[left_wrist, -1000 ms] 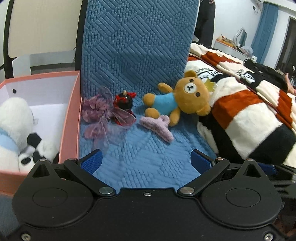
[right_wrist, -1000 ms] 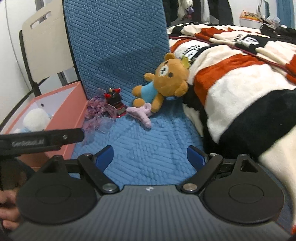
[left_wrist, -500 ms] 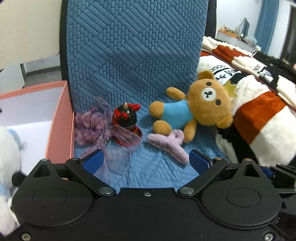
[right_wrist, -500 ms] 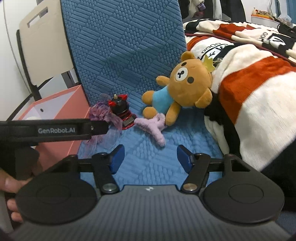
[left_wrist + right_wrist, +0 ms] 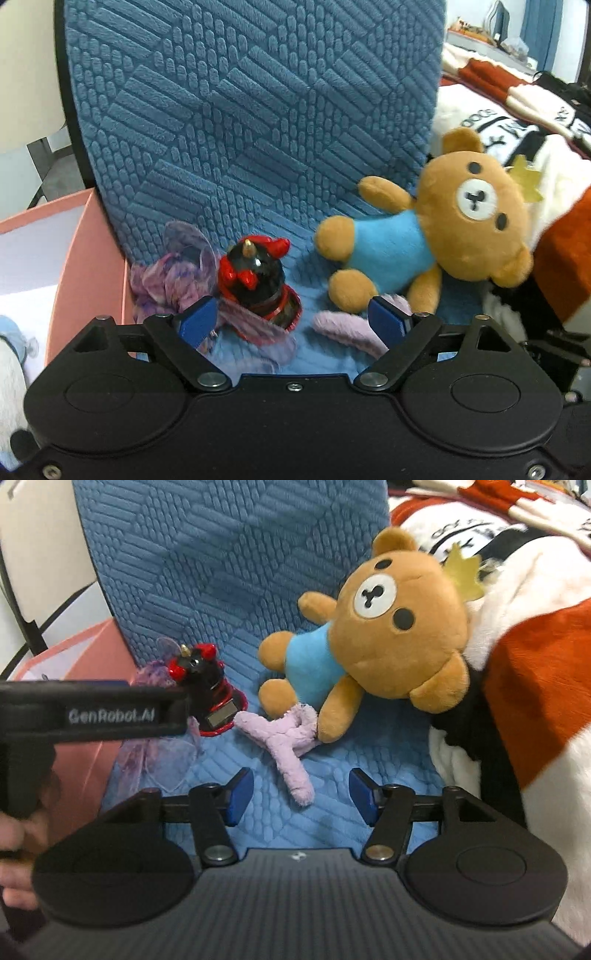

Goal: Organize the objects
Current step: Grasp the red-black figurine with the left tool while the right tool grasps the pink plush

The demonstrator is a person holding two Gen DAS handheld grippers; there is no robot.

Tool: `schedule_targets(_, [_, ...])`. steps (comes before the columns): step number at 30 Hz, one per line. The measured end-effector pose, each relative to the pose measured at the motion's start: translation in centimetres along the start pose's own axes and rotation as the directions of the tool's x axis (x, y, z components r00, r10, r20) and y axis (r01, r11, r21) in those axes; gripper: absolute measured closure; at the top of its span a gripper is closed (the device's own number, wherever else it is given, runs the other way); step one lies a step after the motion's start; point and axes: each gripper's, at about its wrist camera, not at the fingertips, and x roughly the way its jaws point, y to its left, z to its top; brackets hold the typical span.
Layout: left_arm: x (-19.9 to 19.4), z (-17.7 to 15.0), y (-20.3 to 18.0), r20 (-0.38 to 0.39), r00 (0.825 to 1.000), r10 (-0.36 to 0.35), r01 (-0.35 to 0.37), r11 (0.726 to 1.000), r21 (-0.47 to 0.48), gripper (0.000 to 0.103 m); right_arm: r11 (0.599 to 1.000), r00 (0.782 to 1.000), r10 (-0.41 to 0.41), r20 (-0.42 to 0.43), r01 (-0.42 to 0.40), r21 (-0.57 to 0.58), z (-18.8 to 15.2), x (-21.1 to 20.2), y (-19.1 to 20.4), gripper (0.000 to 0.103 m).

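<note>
Blue quilted seat cushion [image 5: 325,812] carrying brown teddy bear [image 5: 380,642] near its right edge, pink plush clip [image 5: 284,738] touching the bear's leg, red-black figurine [image 5: 258,280] toward the left edge. Left gripper [image 5: 295,317] closing astride figurine, pads apart. Right gripper [image 5: 301,794] closing around clip's tip, not touching.

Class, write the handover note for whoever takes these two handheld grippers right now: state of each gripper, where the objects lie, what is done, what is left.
Left gripper: closing, empty, over the red-and-black figurine and purple scrunchie.
Right gripper: closing, empty; the purple claw clip tip lies between its fingers, unpressed.
Teddy bear lies on the blue cushion against the striped blanket.
Done: a white plush sits in the pink box.
Left: the four cushion items.
</note>
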Motion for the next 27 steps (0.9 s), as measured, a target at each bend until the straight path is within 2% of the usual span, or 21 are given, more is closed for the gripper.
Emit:
schedule_targets(6, [2.6,1.5,0.4,-0.032,0.998,0.056,-0.055,0.998,0.024,0.019,0.999,0.998,0.026,-0.054,-0.025,0.020,0.9,2.1,0.5,0.043])
schedule_targets(8, [3.3,1.9,0.5,-0.044,0.996,0.073,-0.072,0.997,0.031,0.019,0.998,0.997,0.041,-0.068,-0.038,0.041,0.9,2.5,0.5,0.055])
schedule_targets(14, [5.1,2.8,1.1,-0.080,0.993,0.089,-0.086,0.995,0.041,0.021,0.999,0.997,0.010,-0.079,-0.007,0.042,0.9,3.0,0.9,0.056])
schedule_targets(17, [6.0,3.3,1.3,-0.097,0.991,0.088,-0.084,0.995,0.048,0.029,0.999,0.995,0.004,-0.097,0.001,0.044,1.0,3.8,0.9,0.057])
schedule_targets(20, [6.7,3.6,1.3,-0.107,0.991,0.086,-0.079,0.995,0.063,0.036,1.000,0.994,-0.004,-0.110,0.007,0.030,1.2,4.7,1.2,0.063])
schedule_targets(24, [7.3,3.7,1.6,-0.125,0.988,0.092,-0.083,0.994,0.077,0.051,1.000,0.994,-0.021,-0.110,0.021,0.000,1.7,5.4,1.7,0.070])
schedule_targets(27, [7.1,3.8,1.8,-0.118,0.990,0.080,-0.072,0.995,0.067,0.054,1.000,0.994,-0.020,-0.111,0.019,-0.010,1.8,5.5,1.7,0.076])
